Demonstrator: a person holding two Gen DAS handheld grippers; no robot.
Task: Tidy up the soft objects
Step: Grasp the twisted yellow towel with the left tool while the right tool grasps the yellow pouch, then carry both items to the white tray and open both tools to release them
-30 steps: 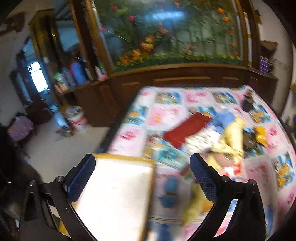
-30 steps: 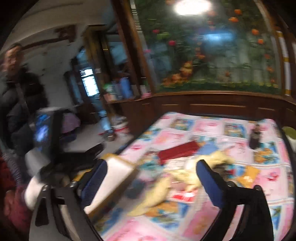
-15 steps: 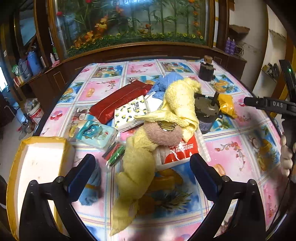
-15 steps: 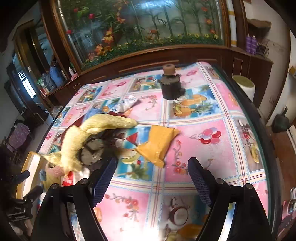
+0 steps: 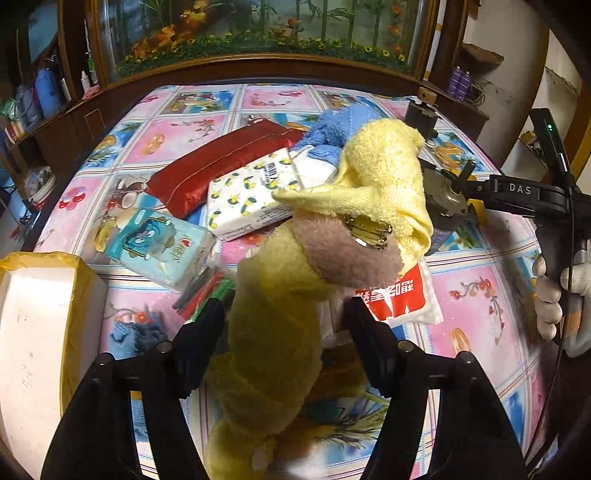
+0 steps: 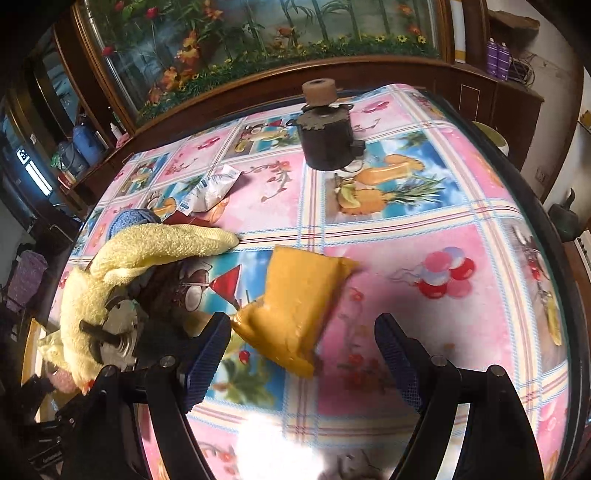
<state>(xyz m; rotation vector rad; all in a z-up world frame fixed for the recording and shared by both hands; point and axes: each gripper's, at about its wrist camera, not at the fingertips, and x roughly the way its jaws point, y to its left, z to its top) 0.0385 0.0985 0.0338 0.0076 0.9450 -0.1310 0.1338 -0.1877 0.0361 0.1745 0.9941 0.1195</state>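
- The yellow towel [image 5: 280, 332] runs lengthwise away from the left gripper [image 5: 284, 332], whose fingers straddle it, spread.
- The right gripper [image 6: 303, 354], spread, hovers over an orange pouch [image 6: 295, 299].
- Fruit-print tabletop [image 6: 424, 229].

The left wrist view looks down from close above the long yellow terry towel [image 5: 280, 332], facing the far planted glass tank [image 5: 258, 26]. The right wrist view sits further right, near the mustard-yellow soft pouch [image 6: 295, 302]. Both share the towel [image 6: 122, 254] and the pink patterned tablecloth [image 5: 480, 306].

yellow towel [image 5: 280, 332] between left gripper [image 5: 284, 332] fingers [image 5: 199, 339]
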